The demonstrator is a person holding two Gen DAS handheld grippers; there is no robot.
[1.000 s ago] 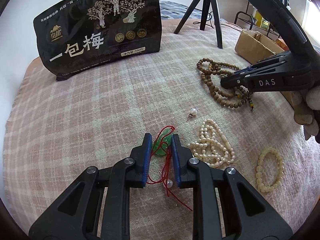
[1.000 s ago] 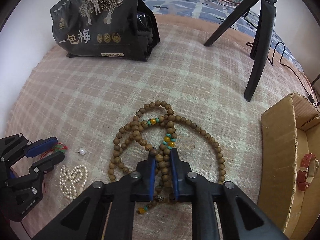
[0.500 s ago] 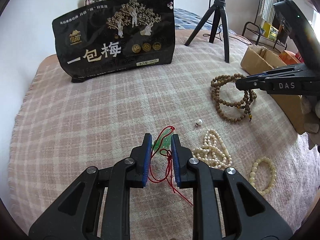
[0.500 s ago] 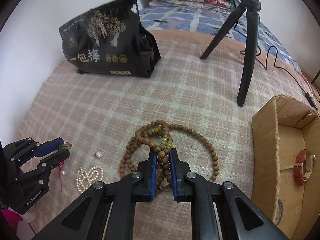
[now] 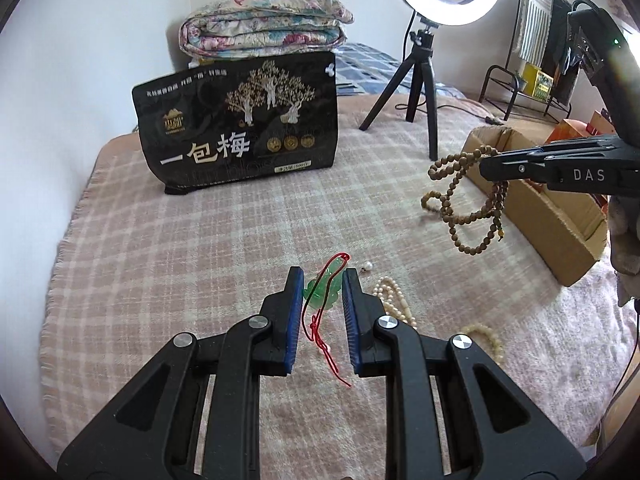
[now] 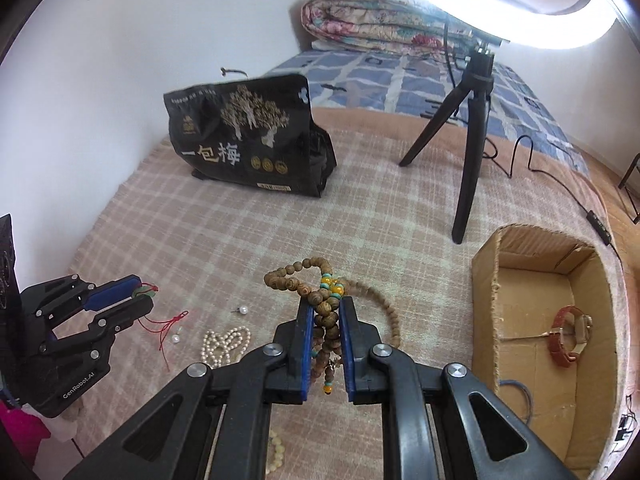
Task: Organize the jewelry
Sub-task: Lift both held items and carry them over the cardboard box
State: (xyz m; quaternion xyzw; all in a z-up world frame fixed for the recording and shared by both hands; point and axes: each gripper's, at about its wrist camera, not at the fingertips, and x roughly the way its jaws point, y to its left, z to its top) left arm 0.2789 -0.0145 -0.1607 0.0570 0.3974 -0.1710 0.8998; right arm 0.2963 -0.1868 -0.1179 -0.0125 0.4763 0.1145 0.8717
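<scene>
My left gripper is shut on a green jade pendant with a red cord that hangs down, lifted above the plaid blanket; it also shows in the right wrist view. My right gripper is shut on a brown wooden bead necklace, lifted so its loops dangle; it also shows in the left wrist view. A cardboard box at the right holds a brown-strap watch. A pearl necklace, a loose pearl and a pale bead bracelet lie on the blanket.
A black snack bag stands at the back of the bed. A ring light on a black tripod stands behind the box, its cable trailing right. A folded floral quilt lies by the wall.
Both grippers have risen from the blanket. The pendant and its cord came up with the left one. The wooden bead necklace came up with the right one and now dangles.
</scene>
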